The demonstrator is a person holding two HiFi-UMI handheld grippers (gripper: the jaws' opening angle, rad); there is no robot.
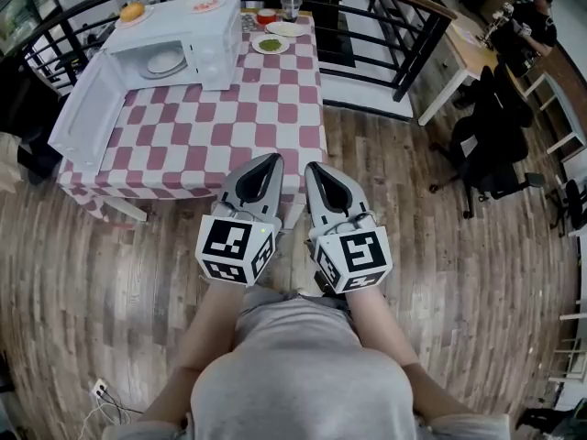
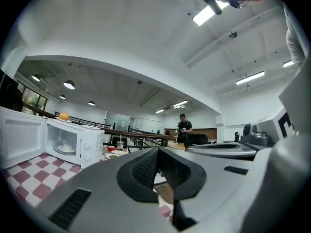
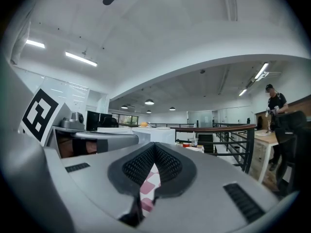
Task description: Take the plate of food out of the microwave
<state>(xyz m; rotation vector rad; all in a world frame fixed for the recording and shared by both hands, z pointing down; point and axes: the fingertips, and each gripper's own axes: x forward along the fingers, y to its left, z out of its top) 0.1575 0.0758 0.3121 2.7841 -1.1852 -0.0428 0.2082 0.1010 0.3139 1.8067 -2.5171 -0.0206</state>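
Observation:
A white microwave (image 1: 206, 39) stands at the back left of the table with the pink checked cloth (image 1: 229, 145). Its door (image 1: 87, 113) hangs wide open to the left. Inside lies a pale plate of food (image 1: 165, 60), which the left gripper view shows in the oven cavity (image 2: 65, 148). My left gripper (image 1: 273, 160) and right gripper (image 1: 310, 167) float side by side just before the table's front edge, pointing level at it. Both are shut and empty, with the left jaws (image 2: 158, 149) and right jaws (image 3: 154, 145) meeting at their tips.
On top of the microwave sit an orange on a plate (image 1: 132, 11) and a dish of pink food (image 1: 207, 5). Behind it are a green dish (image 1: 270, 44), a red bowl (image 1: 266, 16) and a cup with a straw (image 1: 291, 7). A dark railing (image 1: 404, 26) runs behind; office chairs (image 1: 491, 145) stand right.

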